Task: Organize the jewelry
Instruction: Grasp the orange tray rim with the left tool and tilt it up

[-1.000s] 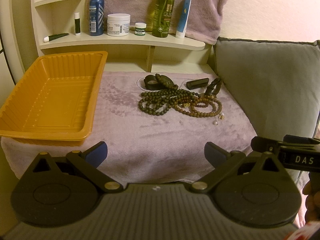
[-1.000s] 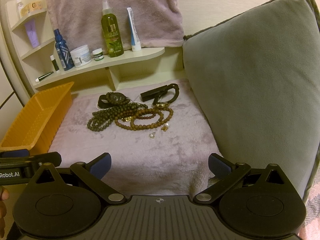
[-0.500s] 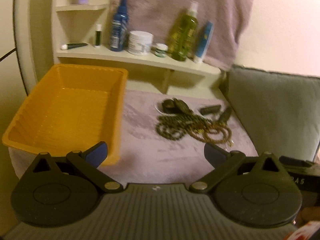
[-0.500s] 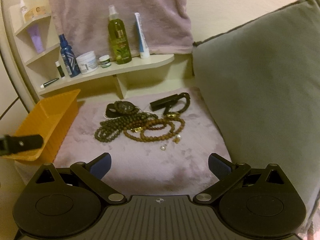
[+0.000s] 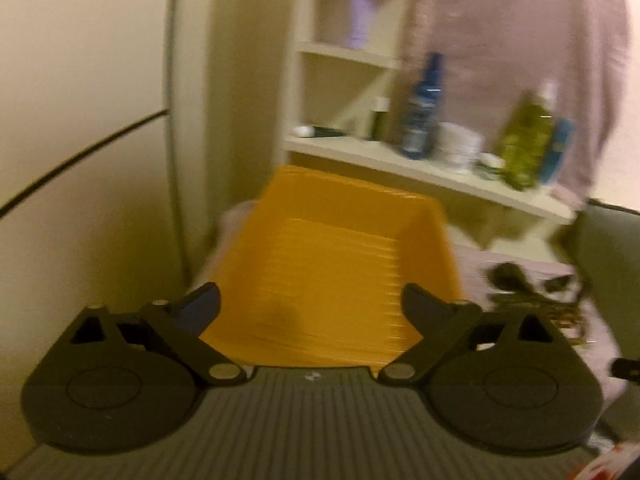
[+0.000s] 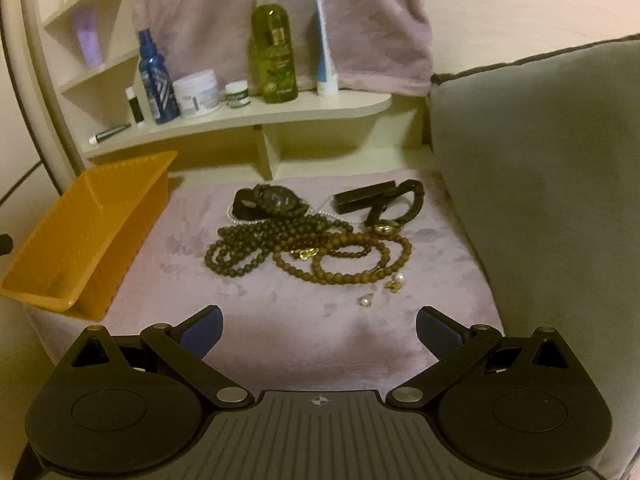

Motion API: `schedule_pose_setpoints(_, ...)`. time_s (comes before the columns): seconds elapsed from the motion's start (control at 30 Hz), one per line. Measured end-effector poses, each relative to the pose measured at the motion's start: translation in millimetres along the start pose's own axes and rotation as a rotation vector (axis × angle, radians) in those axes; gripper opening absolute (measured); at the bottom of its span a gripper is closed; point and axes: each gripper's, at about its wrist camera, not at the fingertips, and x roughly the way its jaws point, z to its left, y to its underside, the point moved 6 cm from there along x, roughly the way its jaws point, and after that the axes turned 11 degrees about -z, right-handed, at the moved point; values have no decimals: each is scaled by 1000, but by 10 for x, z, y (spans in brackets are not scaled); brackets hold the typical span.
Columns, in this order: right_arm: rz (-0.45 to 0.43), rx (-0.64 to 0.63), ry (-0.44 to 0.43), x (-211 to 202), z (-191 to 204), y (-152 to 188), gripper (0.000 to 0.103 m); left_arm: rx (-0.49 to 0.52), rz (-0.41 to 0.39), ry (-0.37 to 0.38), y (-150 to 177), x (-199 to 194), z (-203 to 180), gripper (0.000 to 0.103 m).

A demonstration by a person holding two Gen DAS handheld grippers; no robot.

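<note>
An empty orange tray (image 5: 348, 264) fills the middle of the blurred left wrist view. My left gripper (image 5: 310, 306) hovers at its near end, jaws closing, nothing between them. In the right wrist view the orange tray (image 6: 84, 236) stands at the left. The jewelry lies on the mauve cloth (image 6: 280, 320): a dark bead strand (image 6: 256, 248), a brown bead strand (image 6: 348, 264), a black watch (image 6: 272, 200), a black bar (image 6: 364, 196), a thin-strap watch (image 6: 400, 212) and small pearl pieces (image 6: 366, 300). My right gripper (image 6: 318, 330) is open, short of the pile, empty.
A cream shelf (image 6: 248, 120) behind the cloth carries a blue bottle (image 6: 154, 76), a white jar (image 6: 196, 92), a green bottle (image 6: 274, 52) and a tube (image 6: 324, 48). A grey cushion (image 6: 540, 168) walls the right side. A mauve towel (image 6: 280, 8) hangs above.
The left gripper swung left, from facing the jewelry to facing the orange tray, and its jaws narrowed a little. The right gripper moved slightly closer to the pile.
</note>
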Motion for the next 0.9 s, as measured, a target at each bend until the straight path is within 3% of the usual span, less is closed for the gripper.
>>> schedule_pose_setpoints(0.1,13,-21,0,44,52,16,102,19,-13,-41,48,85,252,83)
schedule_pose_setpoints(0.2,27,-36,4,94,81,20,102,34,-13,-36,118,157,390,75)
schedule_pose_setpoints(0.3,34,-50,10,123,106,17,102,13,6,6,204,271,484,60)
schedule_pose_setpoints(0.47,47,-65,22,148,142,31,102,-48,29,31,311,471,623,49)
schedule_pose_setpoints(0.57,55,-69,28,168,159,41,102,-77,46,43,350,568,673,35)
schedule_pose_setpoints(0.77,67,-78,33,218,200,53,102,-117,59,67,388,640,710,30)
schedule_pose_setpoints(0.9,67,-87,26,237,245,53,102,-138,61,68,399,652,729,21)
